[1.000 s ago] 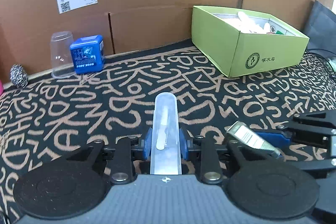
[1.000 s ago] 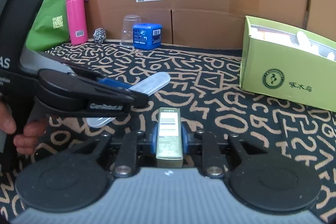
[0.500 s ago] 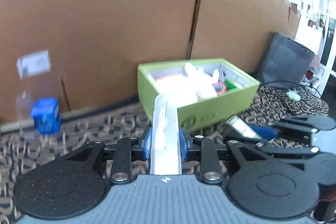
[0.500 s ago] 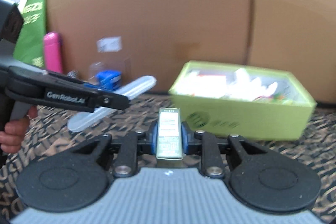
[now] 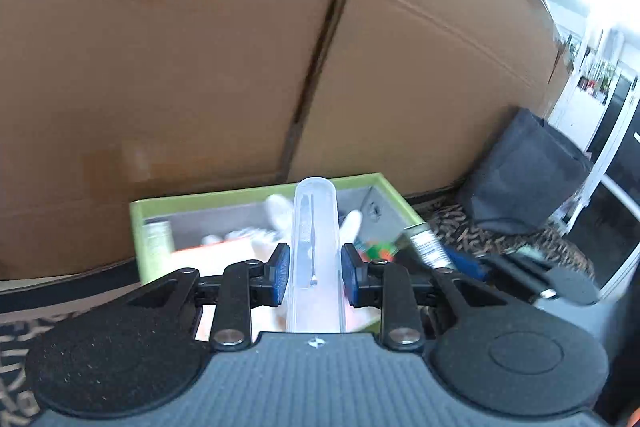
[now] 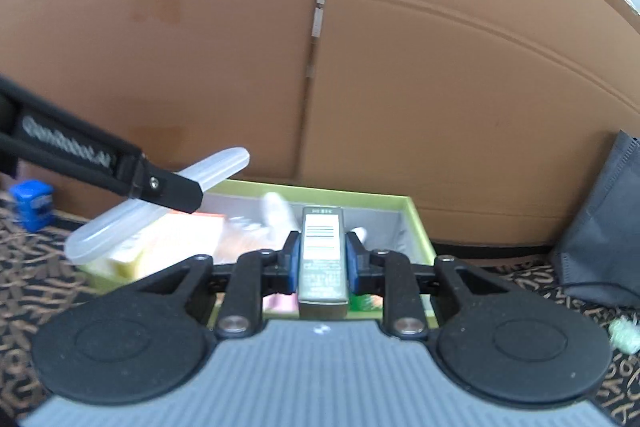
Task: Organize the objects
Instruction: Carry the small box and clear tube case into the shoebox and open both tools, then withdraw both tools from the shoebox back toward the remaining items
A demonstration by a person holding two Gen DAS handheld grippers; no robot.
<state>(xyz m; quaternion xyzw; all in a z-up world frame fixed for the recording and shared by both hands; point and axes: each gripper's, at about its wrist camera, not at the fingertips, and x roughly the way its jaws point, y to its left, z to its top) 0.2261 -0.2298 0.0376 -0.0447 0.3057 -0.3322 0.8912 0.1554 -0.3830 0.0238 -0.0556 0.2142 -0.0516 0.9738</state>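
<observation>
Left gripper [image 5: 314, 273]: I see its blue pads clamped on the clear plastic case [image 5: 316, 251], which juts forward above the green box [image 5: 138, 227].
Right gripper [image 6: 322, 265]: my pads are closed tight on the small olive carton [image 6: 322, 255], barcode face up.
Green box: open, part-filled with blurred items, against the cardboard wall [image 6: 440, 87].
Blue cube [image 6: 32, 203]: on the patterned cloth [image 6: 36, 267], left of the box.

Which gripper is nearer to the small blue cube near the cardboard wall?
Left. The left gripper, holding the clear case, hangs nearer the blue cube; the right gripper is farther, over the green box.
</observation>
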